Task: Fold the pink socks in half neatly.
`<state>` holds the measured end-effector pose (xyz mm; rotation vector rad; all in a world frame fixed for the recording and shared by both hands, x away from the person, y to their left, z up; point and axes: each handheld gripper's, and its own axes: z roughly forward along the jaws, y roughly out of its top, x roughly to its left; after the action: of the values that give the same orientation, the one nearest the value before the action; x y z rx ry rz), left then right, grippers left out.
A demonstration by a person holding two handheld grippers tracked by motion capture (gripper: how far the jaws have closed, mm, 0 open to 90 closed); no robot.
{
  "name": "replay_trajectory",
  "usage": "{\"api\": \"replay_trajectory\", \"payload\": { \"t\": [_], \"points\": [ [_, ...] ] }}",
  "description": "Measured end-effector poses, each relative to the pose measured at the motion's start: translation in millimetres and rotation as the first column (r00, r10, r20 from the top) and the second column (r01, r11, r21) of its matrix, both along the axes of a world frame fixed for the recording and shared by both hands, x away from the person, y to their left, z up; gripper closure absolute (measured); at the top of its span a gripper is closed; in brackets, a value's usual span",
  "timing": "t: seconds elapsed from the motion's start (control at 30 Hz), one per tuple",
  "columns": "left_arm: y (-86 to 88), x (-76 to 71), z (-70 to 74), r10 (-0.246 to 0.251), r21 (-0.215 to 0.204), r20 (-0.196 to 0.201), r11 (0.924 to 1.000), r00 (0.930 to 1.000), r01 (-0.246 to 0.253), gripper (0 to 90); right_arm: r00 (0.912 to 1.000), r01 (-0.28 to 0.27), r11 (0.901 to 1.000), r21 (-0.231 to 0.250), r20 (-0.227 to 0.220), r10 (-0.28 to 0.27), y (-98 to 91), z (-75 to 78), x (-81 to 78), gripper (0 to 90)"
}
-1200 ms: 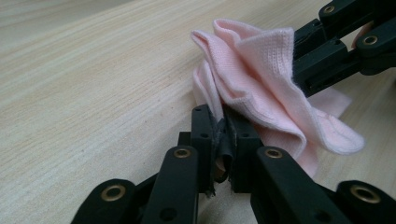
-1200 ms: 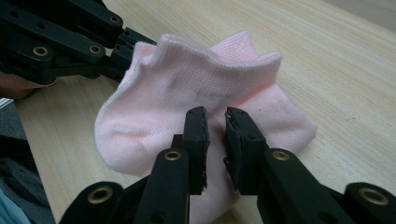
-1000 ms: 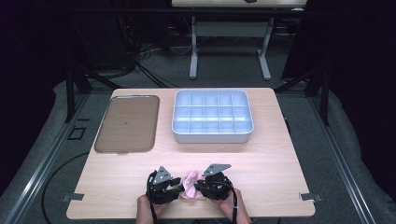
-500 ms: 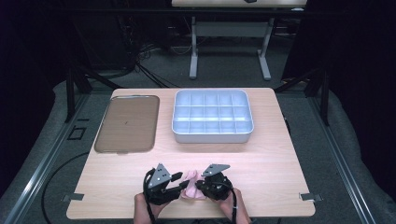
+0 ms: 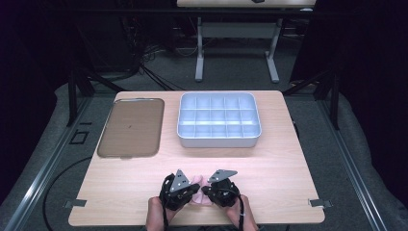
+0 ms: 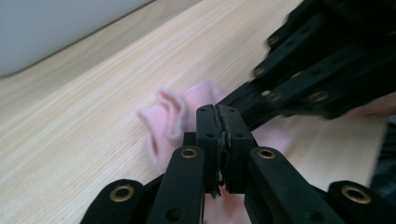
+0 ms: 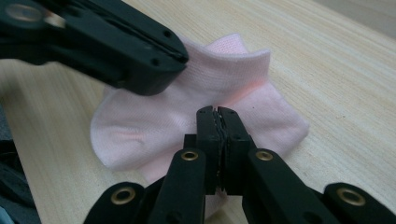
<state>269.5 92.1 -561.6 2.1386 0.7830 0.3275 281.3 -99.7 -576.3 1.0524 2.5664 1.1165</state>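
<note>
Your left gripper [image 5: 188,191] has just been closing and now pinches the pink sock [image 7: 205,116] at one edge; your right gripper [image 5: 210,191] has also clamped down on the fabric. The sock lies bunched between them at the counter's [image 5: 269,168] near edge
</note>
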Motion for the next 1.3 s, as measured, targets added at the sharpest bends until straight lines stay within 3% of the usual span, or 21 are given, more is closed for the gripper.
{"api": "replay_trajectory", "payload": {
  "t": [0.13,0.33,0.5,0.67,0.7,0.77,0.83,0.93,1.03,1.13,1.3],
  "points": [
    [2.2,-0.2,-8.3,0.024,0.034,-0.001,0.9991,0.9997,-0.024,89.3,1.0000,-0.002,1.0000,0.000,0.001,0.002,-0.2,-0.1,0.1,88.4],
    [6.5,1.2,-15.9,0.041,0.027,-0.011,0.9988,0.9991,-0.041,89.8,1.0000,-0.003,1.0000,-0.003,0.003,0.003,0.1,0.0,-0.1,88.3],
    [16.7,2.7,-23.8,0.036,-0.049,-0.038,0.9981,0.9986,-0.038,90.0,0.9999,-0.004,1.0000,0.002,0.010,0.004,-0.1,-0.6,0.1,88.4],
    [19.7,2.6,-26.9,0.037,-0.082,-0.043,0.9958,0.9984,-0.041,90.0,1.0000,-0.004,1.0000,0.000,0.002,0.004,-1.0,-0.1,0.3,87.5],
    [19.6,2.5,-26.9,0.038,-0.080,-0.041,0.9959,0.9985,-0.041,90.0,1.0000,0.002,1.0000,0.001,-0.002,-0.002,-0.8,0.4,-0.1,85.7],
    [19.1,2.0,-27.1,0.037,-0.078,-0.034,0.9961,0.9987,-0.040,90.0,0.9999,0.013,0.9998,-0.011,-0.006,-0.013,-3.1,4.0,-1.4,71.6],
    [19.0,1.7,-26.9,0.036,-0.073,-0.030,0.9966,0.9989,-0.038,90.0,0.9990,0.042,0.9989,0.023,-0.016,-0.042,-12.7,7.0,-1.6,61.4],
    [18.9,1.8,-27.0,0.036,-0.072,-0.030,0.9967,0.9989,-0.038,90.0,0.9893,0.130,0.9878,0.085,-0.076,-0.124,-31.6,11.2,-1.0,48.5],
    [18.2,1.2,-27.0,0.043,-0.069,-0.028,0.9966,0.9987,-0.045,90.0,0.9766,0.188,0.9788,0.082,-0.122,-0.177,-35.8,11.4,0.1,37.6],
    [18.0,1.0,-27.2,0.038,-0.071,-0.025,0.9966,0.9989,-0.040,90.0,0.9687,0.206,0.9767,0.061,-0.154,-0.195,-31.2,9.5,1.7,36.9],
    [17.2,0.1,-27.2,0.040,-0.063,-0.014,0.9972,0.9991,-0.040,90.0,0.9612,0.214,0.9751,0.057,-0.190,-0.200,-22.1,5.7,4.4,43.0]
  ]
}}
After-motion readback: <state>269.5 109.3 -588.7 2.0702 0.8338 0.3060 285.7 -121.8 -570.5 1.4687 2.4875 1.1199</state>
